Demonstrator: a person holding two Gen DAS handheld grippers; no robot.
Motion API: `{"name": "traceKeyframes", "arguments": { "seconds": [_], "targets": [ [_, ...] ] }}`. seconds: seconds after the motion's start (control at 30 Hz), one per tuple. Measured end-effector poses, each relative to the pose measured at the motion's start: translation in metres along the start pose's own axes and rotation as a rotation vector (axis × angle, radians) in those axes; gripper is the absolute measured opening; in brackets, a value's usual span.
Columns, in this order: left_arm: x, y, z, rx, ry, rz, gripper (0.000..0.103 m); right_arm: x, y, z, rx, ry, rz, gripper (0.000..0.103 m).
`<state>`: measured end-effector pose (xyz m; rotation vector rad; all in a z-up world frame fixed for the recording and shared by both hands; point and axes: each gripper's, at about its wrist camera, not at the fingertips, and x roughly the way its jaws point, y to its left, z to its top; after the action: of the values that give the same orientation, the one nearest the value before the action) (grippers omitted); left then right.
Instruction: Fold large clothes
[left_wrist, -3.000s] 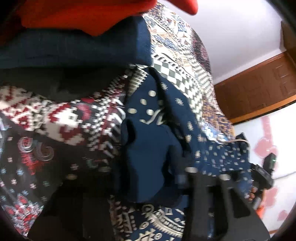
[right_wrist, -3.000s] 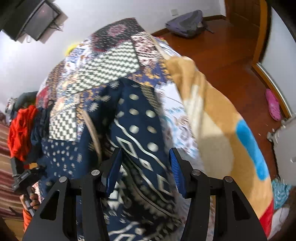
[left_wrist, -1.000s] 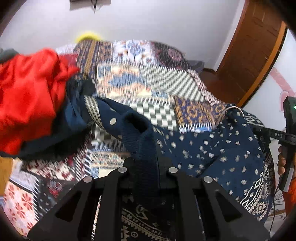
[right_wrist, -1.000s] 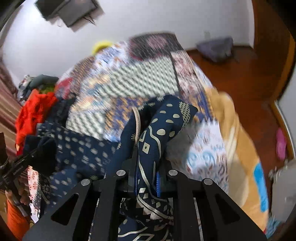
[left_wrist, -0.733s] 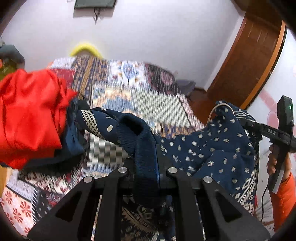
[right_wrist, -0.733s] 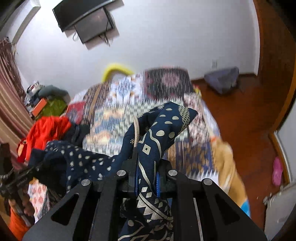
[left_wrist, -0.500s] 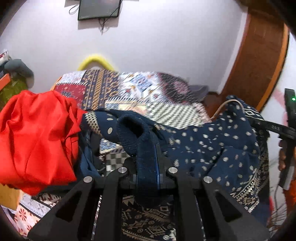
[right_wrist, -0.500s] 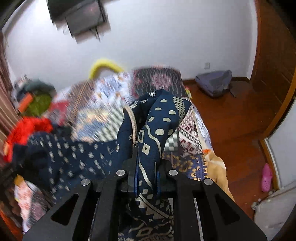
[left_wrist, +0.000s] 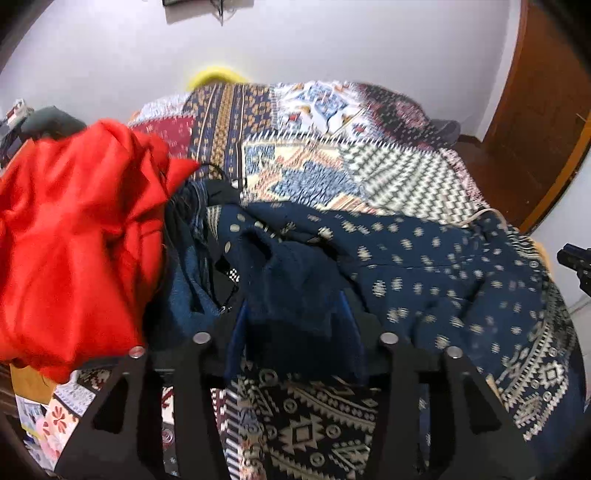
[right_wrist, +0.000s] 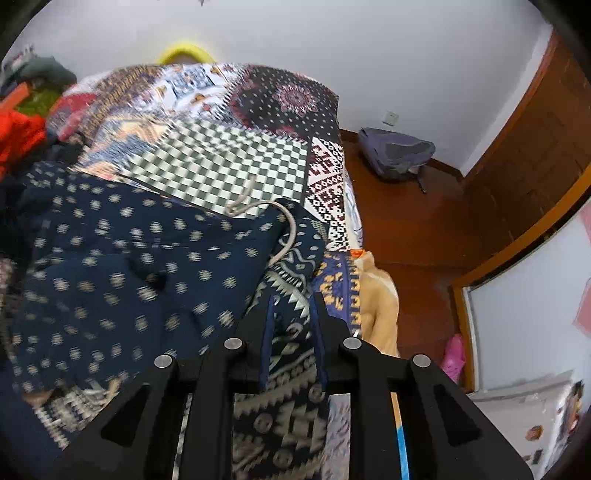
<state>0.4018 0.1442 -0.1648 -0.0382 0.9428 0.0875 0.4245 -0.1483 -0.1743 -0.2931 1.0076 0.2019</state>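
both tongs, left tongs (left_wrist: 293, 325) and right tongs (right_wrist: 291, 332), gape apart around soft, rumpled navy patterned garment (left_wrist: 443, 266).

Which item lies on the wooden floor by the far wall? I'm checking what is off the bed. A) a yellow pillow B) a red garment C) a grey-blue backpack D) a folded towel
C: in the right wrist view a grey-blue backpack sits on the wooden floor against the white wall, beyond the patchwork bedspread.
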Motion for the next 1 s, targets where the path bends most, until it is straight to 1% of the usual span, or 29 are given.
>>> {"name": "traceKeyframes", "arguments": {
  "seconds": [0.03,0.1,0.2,0.27,0.3,0.33,0.37,0.4,0.43,0.5,0.6,0.73,0.83,0.9,0.97,1.0],
  "targets": [
    [-0.009,-0.002,-0.001,0.008,-0.011,0.001,0.052,-0.006,0.000,-0.004,0.010,-0.002,0.019,0.022],
    [-0.029,-0.005,-0.003,0.025,-0.038,-0.002,0.053,-0.026,-0.002,-0.011,0.028,-0.022,0.067,0.024],
    [-0.061,-0.009,-0.009,0.047,-0.073,-0.016,0.055,-0.052,-0.001,-0.019,0.030,-0.061,0.087,0.025],
    [-0.077,-0.012,-0.012,0.058,-0.092,-0.019,0.057,-0.070,-0.002,-0.026,0.040,-0.089,0.100,0.029],
    [-0.086,-0.013,-0.015,0.065,-0.105,-0.023,0.058,-0.078,-0.003,-0.029,0.049,-0.101,0.108,0.039],
    [-0.094,-0.014,-0.018,0.071,-0.118,-0.028,0.059,-0.081,-0.003,-0.030,0.059,-0.111,0.115,0.051],
    [-0.104,-0.015,-0.021,0.080,-0.131,-0.033,0.062,-0.093,-0.004,-0.036,0.078,-0.131,0.124,0.056],
    [-0.113,-0.016,-0.025,0.088,-0.141,-0.033,0.065,-0.099,-0.005,-0.040,0.091,-0.148,0.128,0.063],
    [-0.119,-0.017,-0.027,0.094,-0.149,-0.030,0.068,-0.104,-0.005,-0.043,0.100,-0.162,0.130,0.065],
    [-0.133,-0.017,-0.035,0.104,-0.163,-0.027,0.072,-0.118,-0.006,-0.053,0.111,-0.185,0.133,0.065],
    [-0.150,-0.018,-0.048,0.114,-0.176,-0.058,0.072,-0.131,-0.005,-0.065,0.107,-0.190,0.149,0.066],
    [-0.162,-0.015,-0.071,0.108,-0.156,-0.088,0.072,-0.141,-0.004,-0.082,0.094,-0.198,0.141,0.066],
    [-0.161,-0.010,-0.091,0.101,-0.115,-0.123,0.072,-0.143,-0.005,-0.099,0.095,-0.191,0.143,0.066],
    [-0.155,-0.006,-0.107,0.096,-0.076,-0.116,0.072,-0.139,-0.007,-0.111,0.109,-0.176,0.152,0.066],
    [-0.148,-0.002,-0.123,0.089,-0.036,-0.127,0.072,-0.134,-0.008,-0.123,0.116,-0.146,0.175,0.066],
    [-0.141,0.000,-0.133,0.081,0.000,-0.153,0.072,-0.129,-0.008,-0.129,0.116,-0.124,0.186,0.066]
  ]
}}
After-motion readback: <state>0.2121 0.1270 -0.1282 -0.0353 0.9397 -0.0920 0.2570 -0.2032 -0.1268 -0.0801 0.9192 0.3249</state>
